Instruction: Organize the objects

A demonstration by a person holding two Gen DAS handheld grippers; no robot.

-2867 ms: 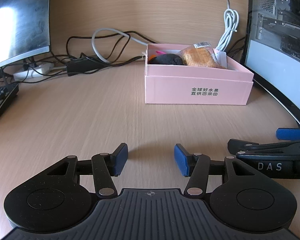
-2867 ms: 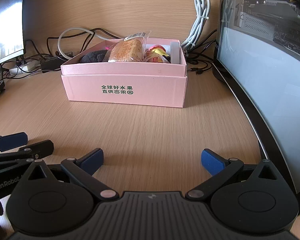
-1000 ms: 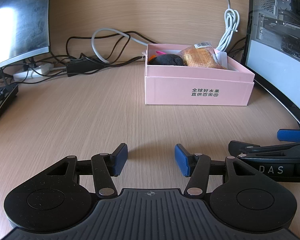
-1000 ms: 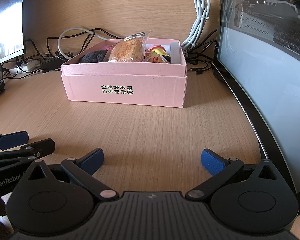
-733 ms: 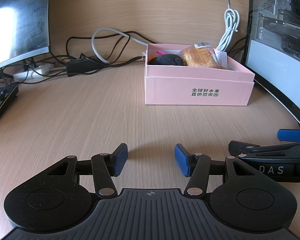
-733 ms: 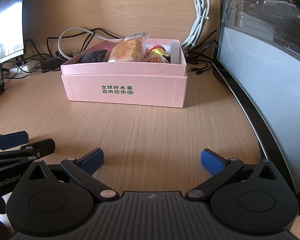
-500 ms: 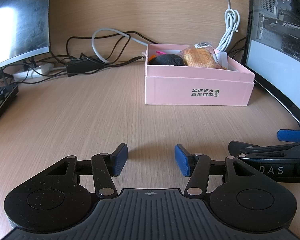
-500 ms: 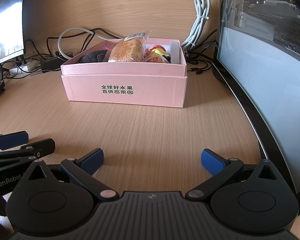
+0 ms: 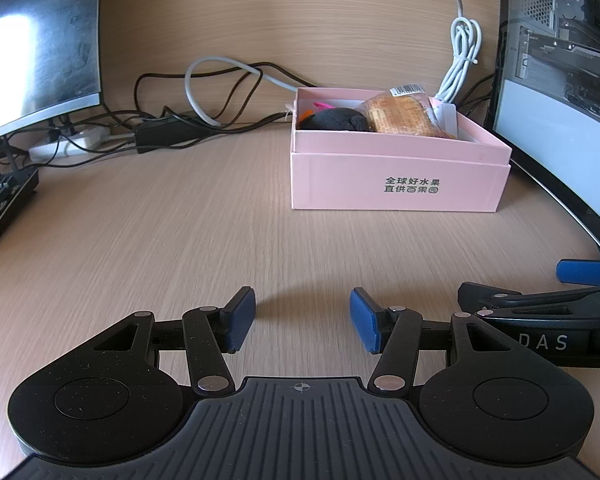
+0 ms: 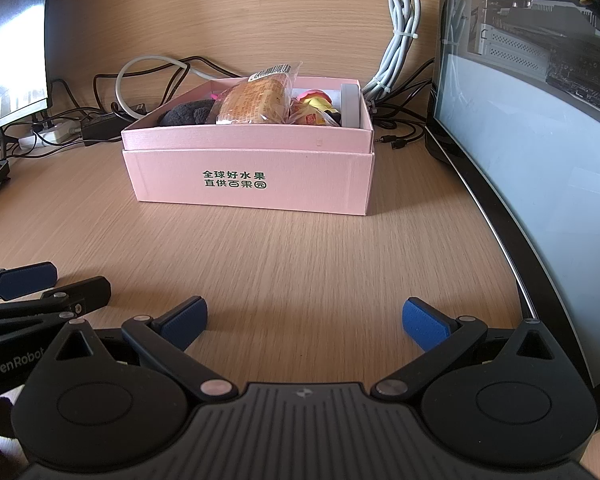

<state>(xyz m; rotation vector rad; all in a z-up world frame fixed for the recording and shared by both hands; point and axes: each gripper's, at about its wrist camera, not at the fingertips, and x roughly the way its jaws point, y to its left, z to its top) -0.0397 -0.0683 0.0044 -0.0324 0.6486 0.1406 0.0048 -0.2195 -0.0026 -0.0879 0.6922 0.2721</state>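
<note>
Pink box (image 10: 248, 178) stands open on the worktop (image 10: 300, 260), toward the back, well apart from both tongs. We note green characters printed on its front wall. Inside we find a wrapped pastry (image 10: 256, 98) leaning above the rim, a dark fuzzy item (image 10: 184, 114) at its left, a yellow and red packet (image 10: 314, 110) at its right, and a pale upright piece (image 10: 350, 104) against the right end wall. We cannot identify the smaller pink bits behind them.

Behind the box, black and grey cables (image 9: 220, 96) trail across the worktop, and a bundled white cable (image 10: 400, 40) hangs down the wooden back panel. A curved monitor (image 10: 540, 160) stands at the right, another monitor (image 9: 36, 36) at the left, with a keyboard (image 9: 0, 200) edge below it.

The left tongs (image 9: 302, 318) sit low over the bare worktop, blue pads partly apart, nothing between them. The right tongs (image 10: 304, 318) sit just beside them, pads spread wider, likewise gripping nothing. Each pair shows at the edge of the other's view.
</note>
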